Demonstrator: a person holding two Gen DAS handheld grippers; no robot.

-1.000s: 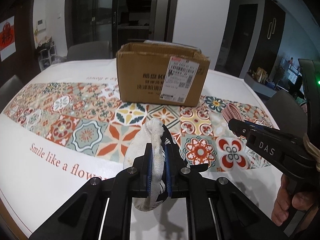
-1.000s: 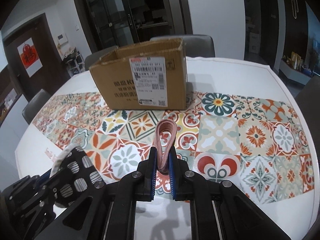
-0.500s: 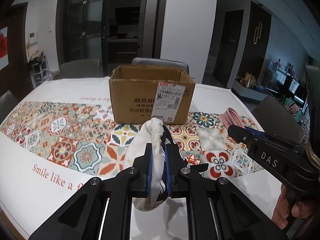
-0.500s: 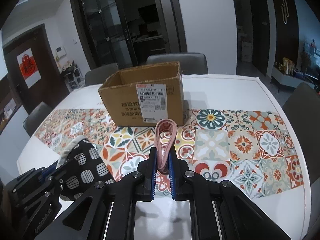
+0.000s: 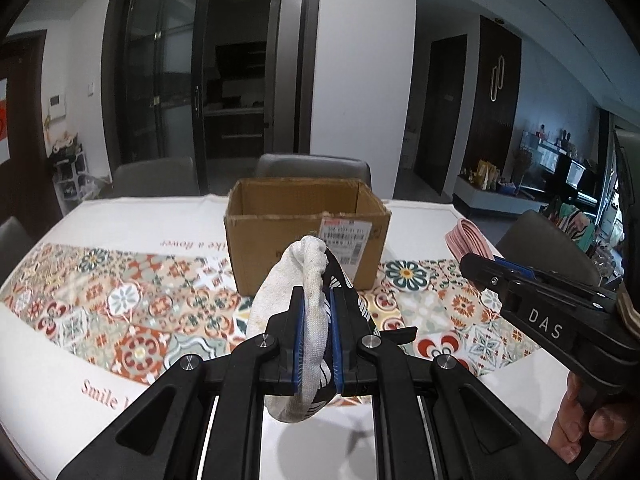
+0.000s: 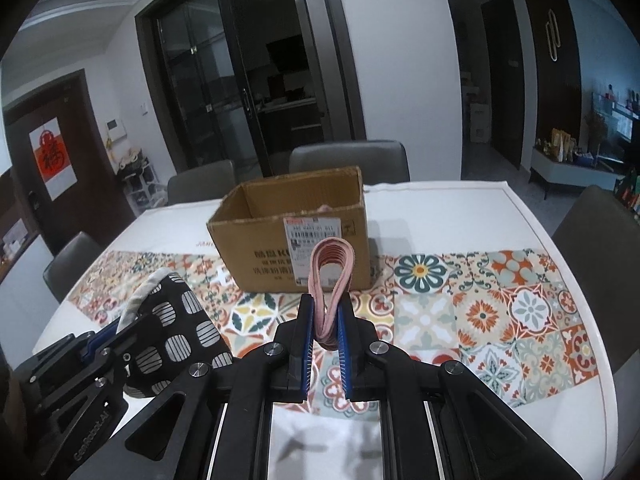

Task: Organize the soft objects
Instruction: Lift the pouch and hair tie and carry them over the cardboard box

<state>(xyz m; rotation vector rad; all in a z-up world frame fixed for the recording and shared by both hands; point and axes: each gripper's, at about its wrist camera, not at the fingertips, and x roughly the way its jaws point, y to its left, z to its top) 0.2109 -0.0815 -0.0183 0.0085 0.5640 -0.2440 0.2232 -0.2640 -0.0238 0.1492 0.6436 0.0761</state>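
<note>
My left gripper [image 5: 316, 312] is shut on an oven mitt [image 5: 288, 280], white lining on one side and black patterned cloth on the other, held above the table. The mitt also shows in the right wrist view [image 6: 172, 328]. My right gripper [image 6: 324, 320] is shut on a folded pink striped cloth [image 6: 332, 268], also lifted; the cloth shows in the left wrist view [image 5: 470, 238]. An open cardboard box [image 5: 304, 232] stands ahead on the table, also in the right wrist view [image 6: 292, 236]; something pink lies inside it.
The table [image 6: 460, 216] has a white top with a patterned tile runner [image 6: 500, 312]. Grey chairs [image 6: 348, 160] stand behind the box and at the table's sides. Glass doors and a dark doorway are beyond.
Both grippers have risen and tilted up with their loads; the box now shows its open inside and looks farther below. Grips are unchanged.
</note>
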